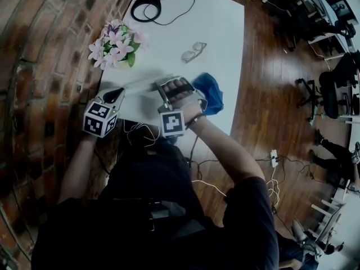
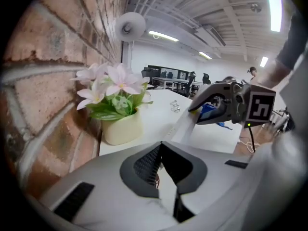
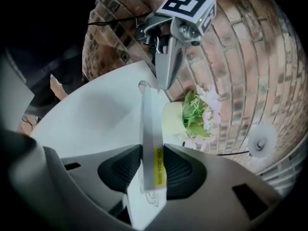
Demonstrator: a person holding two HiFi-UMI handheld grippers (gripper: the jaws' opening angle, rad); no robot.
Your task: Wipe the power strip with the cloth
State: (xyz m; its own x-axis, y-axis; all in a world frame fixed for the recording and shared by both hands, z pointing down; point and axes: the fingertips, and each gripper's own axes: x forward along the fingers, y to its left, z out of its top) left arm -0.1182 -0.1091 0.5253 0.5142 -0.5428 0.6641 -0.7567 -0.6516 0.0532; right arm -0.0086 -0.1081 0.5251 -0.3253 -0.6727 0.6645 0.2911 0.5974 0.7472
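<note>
A long white power strip (image 1: 140,85) hangs over the white table (image 1: 225,32), carried at both ends. My left gripper (image 1: 119,91) is shut on its left end; in the left gripper view the strip (image 2: 185,126) runs out from between those jaws (image 2: 166,177) to the right gripper (image 2: 202,109). My right gripper (image 1: 169,84) is shut on the other end. In the right gripper view the strip (image 3: 150,124), with a yellow label, stands on edge between the pads (image 3: 153,170) and reaches the left gripper (image 3: 163,83). The blue cloth (image 1: 211,91) lies crumpled on the table just right of my right gripper.
A pot of pink and white flowers (image 1: 115,44) stands at the table's left edge against the brick wall (image 1: 39,66). Glasses (image 1: 194,51) lie mid-table, and a black looped cable (image 1: 147,4) at the far end. Office chairs (image 1: 332,89) and cables are on the wooden floor to the right.
</note>
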